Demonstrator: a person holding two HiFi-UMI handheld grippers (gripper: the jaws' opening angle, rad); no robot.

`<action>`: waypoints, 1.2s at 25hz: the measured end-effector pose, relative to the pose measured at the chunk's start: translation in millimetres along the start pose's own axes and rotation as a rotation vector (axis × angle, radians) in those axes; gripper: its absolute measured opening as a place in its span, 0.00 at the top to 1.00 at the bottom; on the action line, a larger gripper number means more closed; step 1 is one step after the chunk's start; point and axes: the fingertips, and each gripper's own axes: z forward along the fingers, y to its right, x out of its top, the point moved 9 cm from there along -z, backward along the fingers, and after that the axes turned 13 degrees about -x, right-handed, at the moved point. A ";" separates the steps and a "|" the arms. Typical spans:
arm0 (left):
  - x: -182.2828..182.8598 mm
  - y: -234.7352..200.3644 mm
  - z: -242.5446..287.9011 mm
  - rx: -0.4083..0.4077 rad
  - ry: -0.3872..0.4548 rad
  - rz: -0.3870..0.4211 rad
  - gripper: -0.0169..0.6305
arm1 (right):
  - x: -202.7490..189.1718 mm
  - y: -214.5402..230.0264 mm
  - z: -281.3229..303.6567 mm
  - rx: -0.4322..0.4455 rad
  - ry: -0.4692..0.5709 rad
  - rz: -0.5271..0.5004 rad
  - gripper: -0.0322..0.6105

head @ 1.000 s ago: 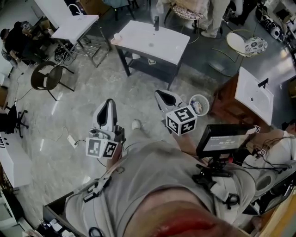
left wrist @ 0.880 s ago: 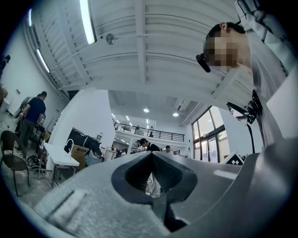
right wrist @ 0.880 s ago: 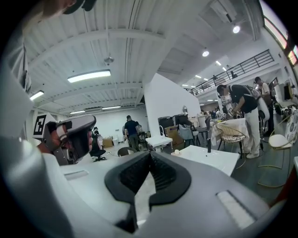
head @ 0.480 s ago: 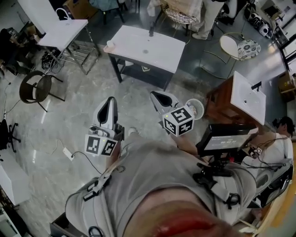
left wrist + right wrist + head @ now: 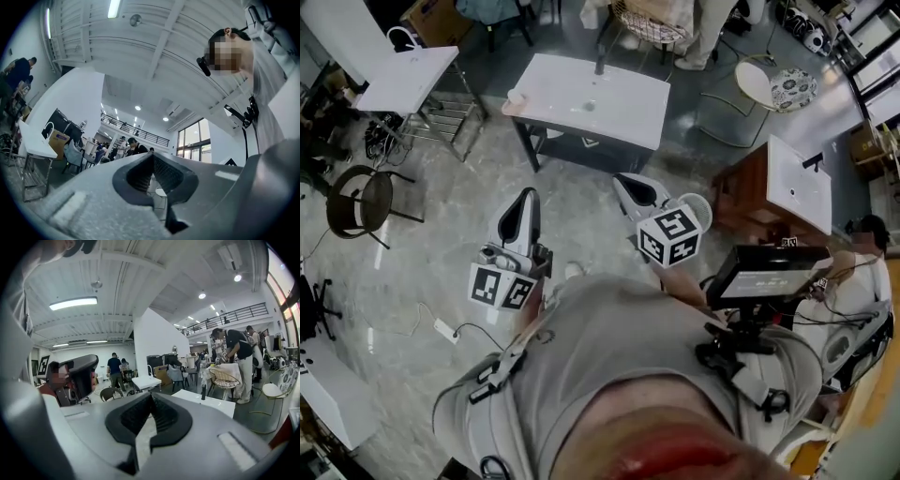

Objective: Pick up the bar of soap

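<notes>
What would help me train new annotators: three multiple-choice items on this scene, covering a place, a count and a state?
1. The dark bottle stands: A on the white table; B in the left gripper; C in the right gripper.
2. Grippers in the head view: A one; B two; C three.
3. The left gripper is: A open; B shut on the bottle; C shut, empty.
A: its base rests on the tabletop. B: one shows at each side. C: its fingers meet with nothing between.
</notes>
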 end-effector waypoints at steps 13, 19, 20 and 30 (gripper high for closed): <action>-25.6 -77.3 -17.7 -0.096 -0.007 -0.084 0.97 | -15.1 -22.1 12.1 -0.198 -0.025 0.002 0.95; -36.2 -71.9 -9.7 -0.140 -0.012 -0.129 0.97 | -16.6 -14.4 3.0 -0.250 -0.030 0.017 0.95; -37.9 -72.7 -9.9 -0.144 -0.012 -0.130 0.97 | -17.4 -14.1 5.4 -0.250 -0.025 0.017 0.95; -36.7 -96.1 -4.9 -0.125 -0.047 -0.110 0.97 | -8.3 -12.6 51.2 -0.196 0.021 0.042 0.95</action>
